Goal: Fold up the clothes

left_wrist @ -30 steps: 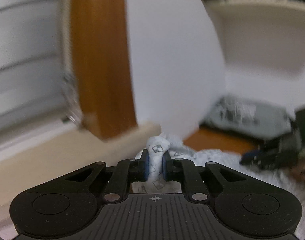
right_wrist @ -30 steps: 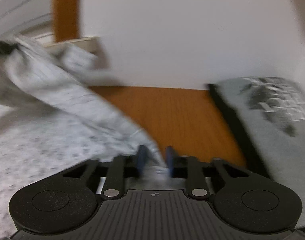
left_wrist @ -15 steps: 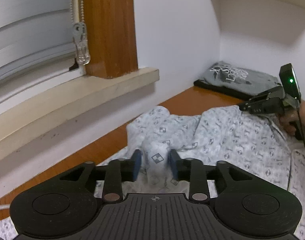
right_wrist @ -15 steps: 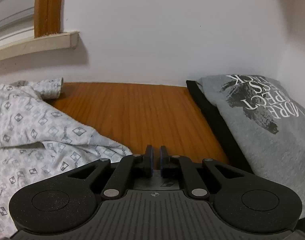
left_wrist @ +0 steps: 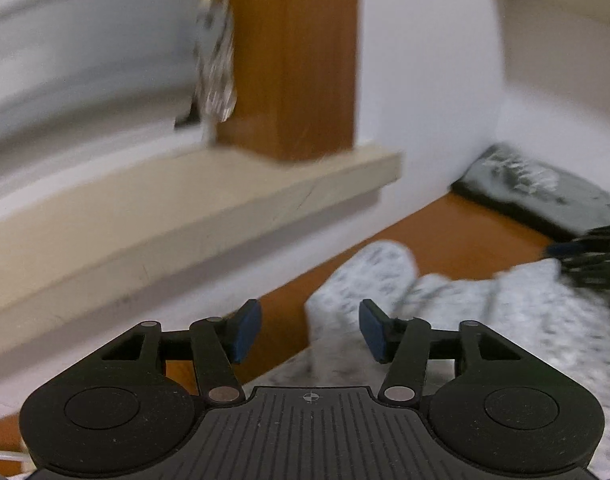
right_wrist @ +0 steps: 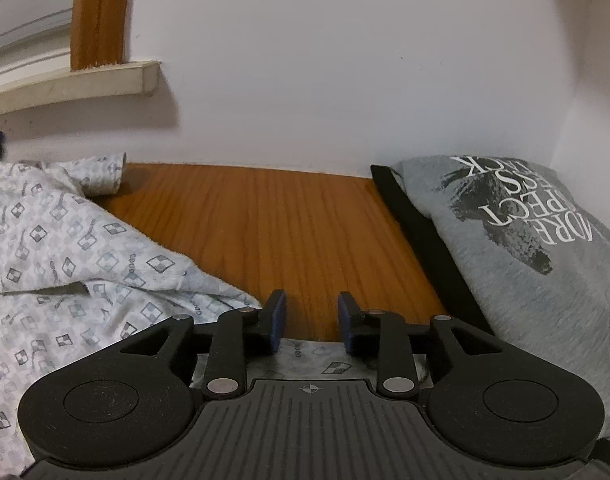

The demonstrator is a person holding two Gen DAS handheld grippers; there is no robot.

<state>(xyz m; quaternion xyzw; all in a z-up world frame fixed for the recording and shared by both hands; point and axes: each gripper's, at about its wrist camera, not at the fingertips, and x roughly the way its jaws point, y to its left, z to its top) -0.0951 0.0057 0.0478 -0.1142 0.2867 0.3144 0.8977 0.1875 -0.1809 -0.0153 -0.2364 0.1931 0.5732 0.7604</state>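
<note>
The shirt (right_wrist: 65,248), white with a small diamond print, lies spread and rumpled on the wooden table (right_wrist: 289,232), to the left of a folded grey tee (right_wrist: 525,240) that sits against the wall in the corner. Both grippers are letting go. The left gripper (left_wrist: 309,330) has its jaws apart and opening, with a sleeve end (left_wrist: 365,280) of the shirt lying just past them, between the pads' line but not pressed by either. The right gripper (right_wrist: 311,320) also has its jaws apart and opening; a bit of the shirt's hem shows under them, loose, and only bare table lies ahead between the pads. I would say the step in hand is releasing the shirt after laying it out flat, ready for the first fold. To do it well, each hand should let the jaws clear the cloth fully before lifting, so no pad drags a corner back up. The shirt is bunched on the side away from the tee, near the windowsill (left_wrist: 193,208), so that sleeve likely wants smoothing outward. The next grip should probably take one layer only, at a shoulder and hem edge, keeping the shirt clear of the tee.
</note>
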